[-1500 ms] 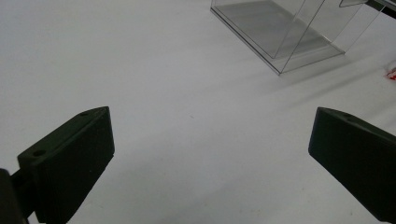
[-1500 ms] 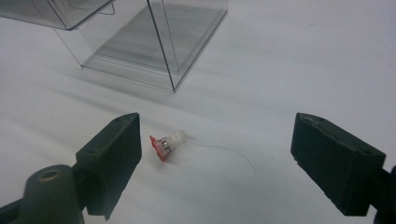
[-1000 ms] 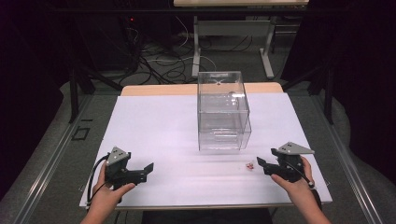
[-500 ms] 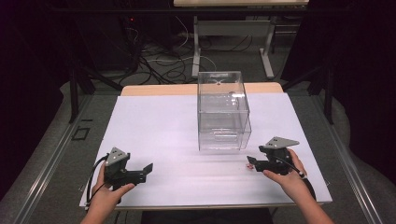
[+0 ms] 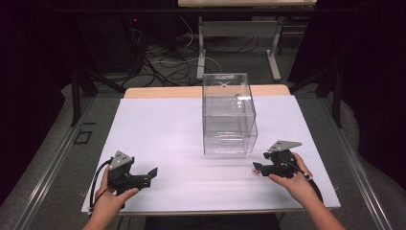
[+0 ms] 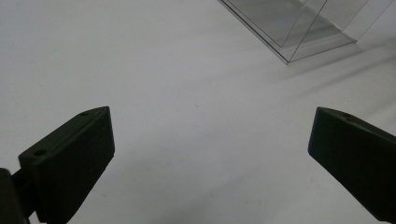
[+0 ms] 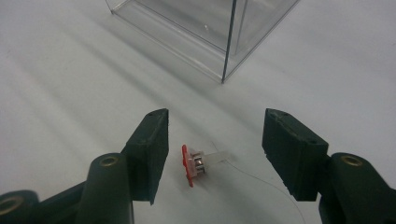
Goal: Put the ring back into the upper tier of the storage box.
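Spool, small, red-capped with a thin thread, lies on the white table between the right gripper's parted jaws, untouched, near the clear box. Left gripper spread wide over bare table.

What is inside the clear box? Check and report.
The clear box looks empty; through its walls only inner dividers and the white table show. Glare blurs its upper part, so small items there cannot be excluded.
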`<state>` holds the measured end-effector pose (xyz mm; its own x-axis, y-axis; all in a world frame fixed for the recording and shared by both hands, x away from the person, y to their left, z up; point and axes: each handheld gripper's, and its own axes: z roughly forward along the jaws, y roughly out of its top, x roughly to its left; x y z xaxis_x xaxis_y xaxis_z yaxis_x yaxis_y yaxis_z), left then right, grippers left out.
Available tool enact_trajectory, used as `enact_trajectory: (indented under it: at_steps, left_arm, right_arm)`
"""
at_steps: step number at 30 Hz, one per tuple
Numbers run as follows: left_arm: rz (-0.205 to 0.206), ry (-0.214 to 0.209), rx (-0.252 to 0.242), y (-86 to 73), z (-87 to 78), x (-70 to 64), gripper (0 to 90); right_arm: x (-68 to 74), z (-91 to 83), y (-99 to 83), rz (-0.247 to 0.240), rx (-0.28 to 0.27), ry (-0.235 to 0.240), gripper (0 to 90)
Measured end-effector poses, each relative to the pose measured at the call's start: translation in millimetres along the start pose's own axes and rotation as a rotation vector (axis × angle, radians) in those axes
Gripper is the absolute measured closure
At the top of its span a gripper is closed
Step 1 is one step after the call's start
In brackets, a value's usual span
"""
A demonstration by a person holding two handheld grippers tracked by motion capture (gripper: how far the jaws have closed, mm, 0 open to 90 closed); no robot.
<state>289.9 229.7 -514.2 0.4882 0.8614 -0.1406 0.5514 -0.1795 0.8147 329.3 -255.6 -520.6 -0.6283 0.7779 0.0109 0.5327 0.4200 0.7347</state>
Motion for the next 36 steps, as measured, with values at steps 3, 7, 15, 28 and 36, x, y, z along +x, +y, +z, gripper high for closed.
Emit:
enact_trajectory:
  at_steps: [3, 7, 15, 28, 36]
  left_arm:
    - [-0.002, -0.002, 0.012, -0.1, -0.4, 0.8, 0.8]
    - [0.004, 0.001, 0.007, -0.6, 0.1, 1.5, 0.8]
    - [0.005, 0.002, 0.010, -1.2, -0.1, 1.7, 0.9]
    - [-0.004, 0.003, 0.024, -1.9, -1.6, 3.4, 0.9]
    - [-0.002, 0.003, 0.025, -1.9, -1.7, 3.4, 0.9]
  right_arm:
    - [0.5, 4.2, -0.6, 0.006, 0.031, 0.015, 42.4]
    - [0.9, 7.4, -2.7, 0.009, 0.057, 0.019, 43.1]
    - [1.5, 15.1, -5.3, 0.006, 0.064, 0.027, 44.8]
    - [0.7, 24.2, -9.2, 0.002, 0.101, 0.042, 49.5]
    - [-0.2, 27.7, -11.6, -0.005, 0.121, 0.042, 54.1]
